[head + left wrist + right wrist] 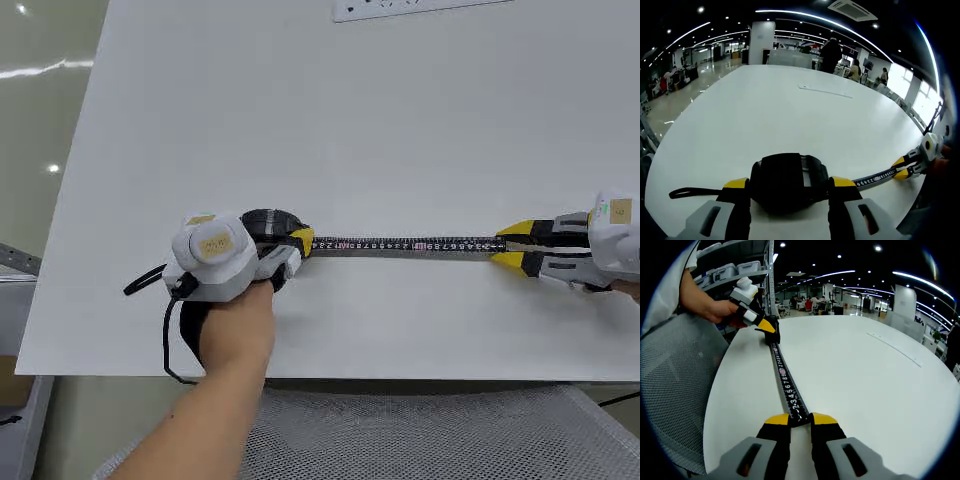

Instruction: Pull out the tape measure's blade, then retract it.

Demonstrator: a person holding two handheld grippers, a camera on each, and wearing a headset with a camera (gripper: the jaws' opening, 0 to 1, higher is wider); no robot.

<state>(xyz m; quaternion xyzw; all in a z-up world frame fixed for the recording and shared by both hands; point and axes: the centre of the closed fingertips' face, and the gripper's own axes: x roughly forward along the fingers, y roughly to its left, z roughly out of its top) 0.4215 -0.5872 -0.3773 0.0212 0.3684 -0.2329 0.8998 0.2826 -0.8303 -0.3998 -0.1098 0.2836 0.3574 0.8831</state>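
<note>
On table (400, 120) — blade (400, 244) extends from case (268, 222).

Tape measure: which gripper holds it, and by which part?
The left gripper clamps the black case by its sides; the right gripper pinches the end of the pulled-out blade.

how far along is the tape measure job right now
Pull-out looks mostly done: the blade spans the table between the two grippers. In hand: the left gripper is shut on the case, and the right gripper is shut on the blade's end. Left: retracting the blade into the case. Whether more pulling is planned can't be told.
</note>
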